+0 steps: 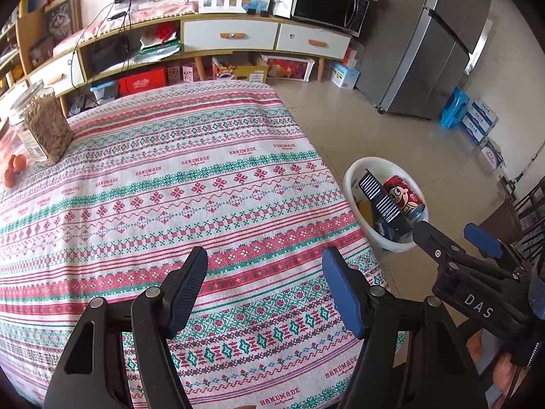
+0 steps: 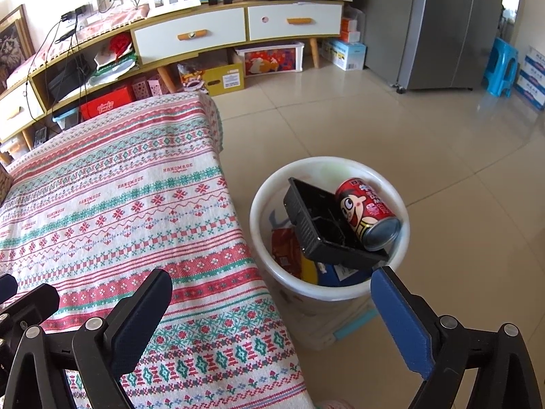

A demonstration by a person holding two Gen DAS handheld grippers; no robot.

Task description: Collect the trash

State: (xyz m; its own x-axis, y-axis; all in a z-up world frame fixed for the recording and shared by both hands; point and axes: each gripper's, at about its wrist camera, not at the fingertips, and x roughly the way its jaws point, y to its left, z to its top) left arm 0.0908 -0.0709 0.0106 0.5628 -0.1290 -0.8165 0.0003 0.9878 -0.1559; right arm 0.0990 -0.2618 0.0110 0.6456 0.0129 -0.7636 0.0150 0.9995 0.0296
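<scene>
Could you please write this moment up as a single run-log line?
left gripper: open, empty, over tablecloth | right gripper: open, empty | red can, black tray: in white bin

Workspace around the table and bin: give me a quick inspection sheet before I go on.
Surface: table under a patterned cloth; no trash seen on the visible part.
Job's things: white bin on the floor beside the table, holding a red can, a black tray and wrappers.
Clutter: glass jar and orange fruits at the table's far left.
Grippers: left gripper open over the cloth, nothing between its fingers; right gripper open by the bin, holding nothing.
Cables: black cords on the sideboard.
Surroundings: microwave, fridge, blue stool, boxes on the floor.
</scene>
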